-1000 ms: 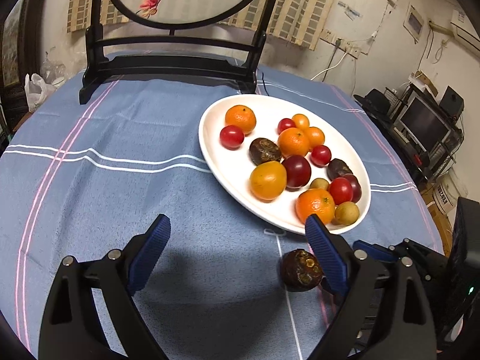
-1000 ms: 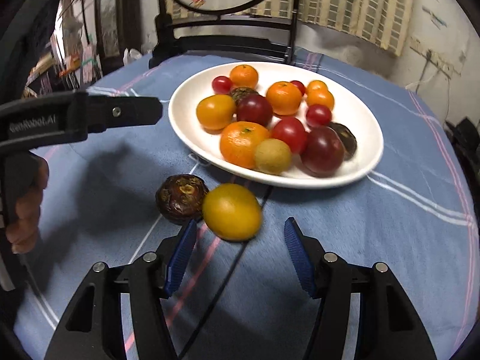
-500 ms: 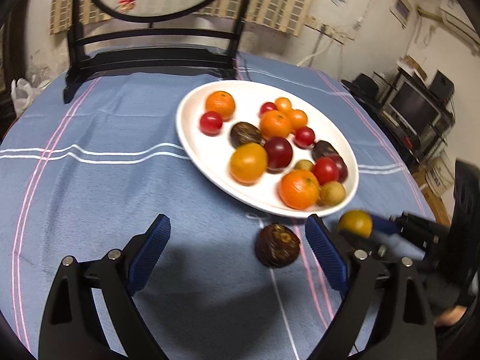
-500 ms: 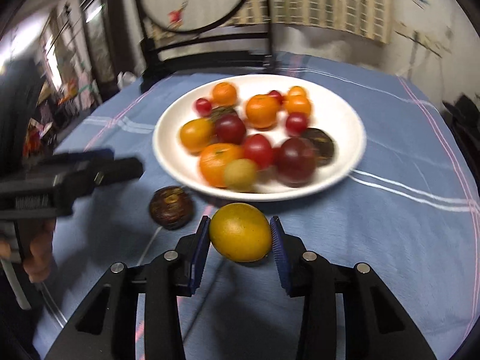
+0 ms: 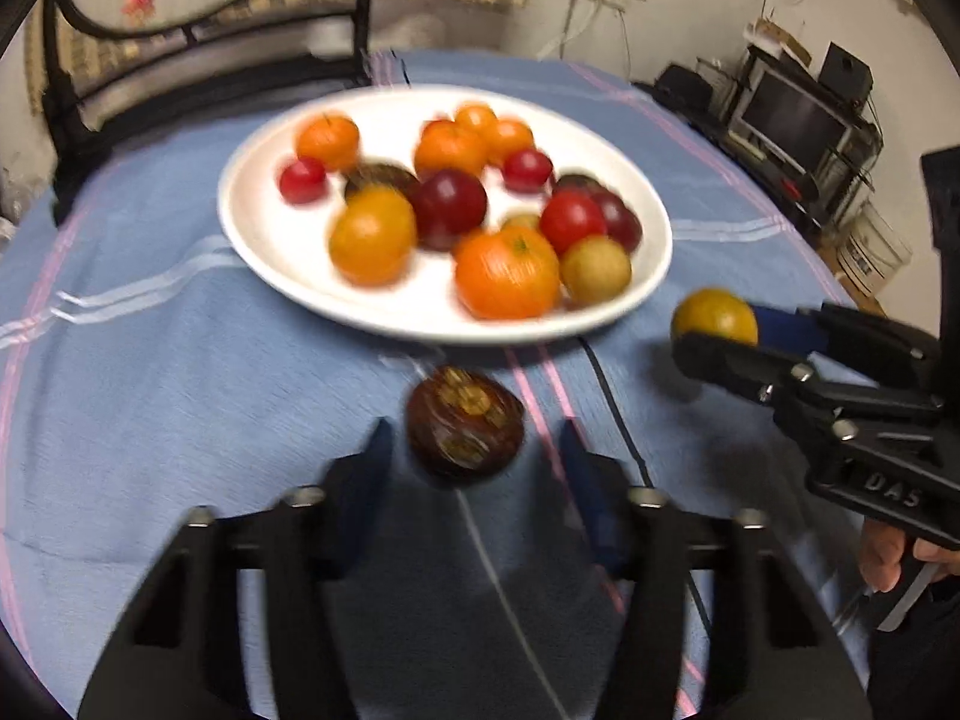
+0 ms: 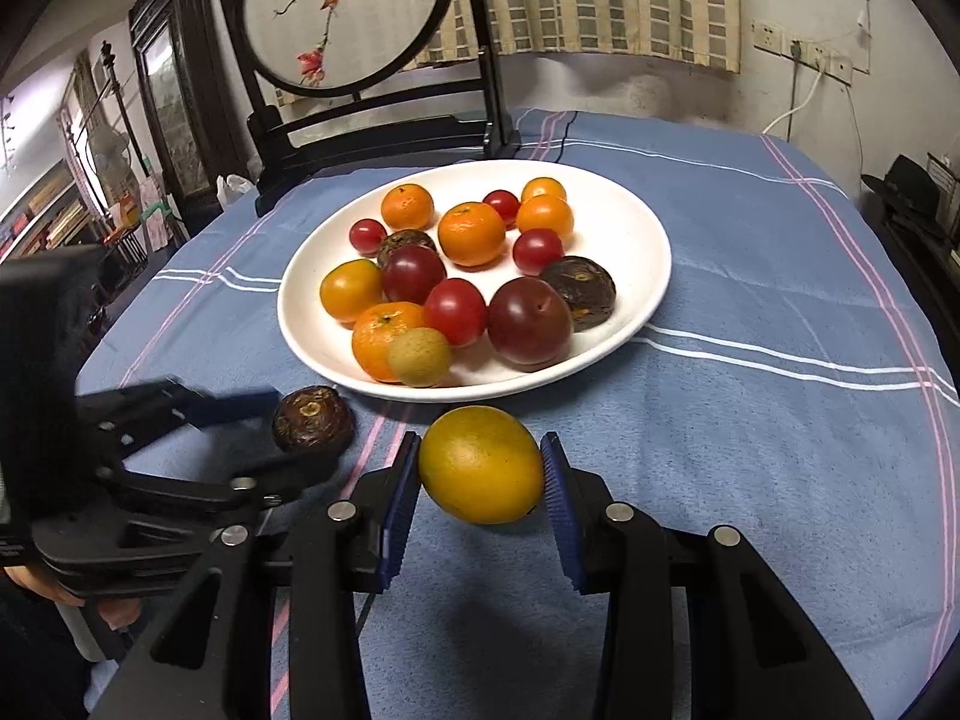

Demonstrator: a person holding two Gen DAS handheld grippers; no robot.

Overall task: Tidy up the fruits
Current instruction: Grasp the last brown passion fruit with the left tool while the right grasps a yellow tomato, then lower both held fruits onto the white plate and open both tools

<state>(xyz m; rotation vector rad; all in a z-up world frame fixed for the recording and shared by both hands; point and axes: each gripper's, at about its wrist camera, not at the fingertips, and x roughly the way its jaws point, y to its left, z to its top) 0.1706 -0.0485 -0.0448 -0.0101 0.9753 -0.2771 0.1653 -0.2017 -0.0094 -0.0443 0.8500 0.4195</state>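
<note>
A dark brown wrinkled fruit (image 5: pixel 462 432) lies on the blue tablecloth just in front of the white plate (image 5: pixel 264 252). My left gripper (image 5: pixel 474 438) straddles it with its jaws closing; a small gap still shows on each side of the fruit. My right gripper (image 6: pixel 480 444) is shut on a yellow-orange fruit (image 6: pixel 480 465) and holds it a little above the cloth. The plate (image 6: pixel 630 228) carries several oranges, red tomatoes and dark plums. In the right wrist view, the left gripper (image 6: pixel 300 432) is at the left, around the brown fruit (image 6: pixel 312 426).
A dark wooden stand with a round embroidered screen (image 6: pixel 342 12) stands at the table's far edge. A thin black cable (image 5: pixel 618 408) runs over the cloth near the plate. Shelves with a monitor (image 5: pixel 792 120) are off the right side. A hand (image 5: pixel 888 558) holds the right gripper.
My left gripper came forward and down over the brown fruit and its jaws narrowed around it. My right gripper shut on the yellow fruit and lifted it off the cloth.
</note>
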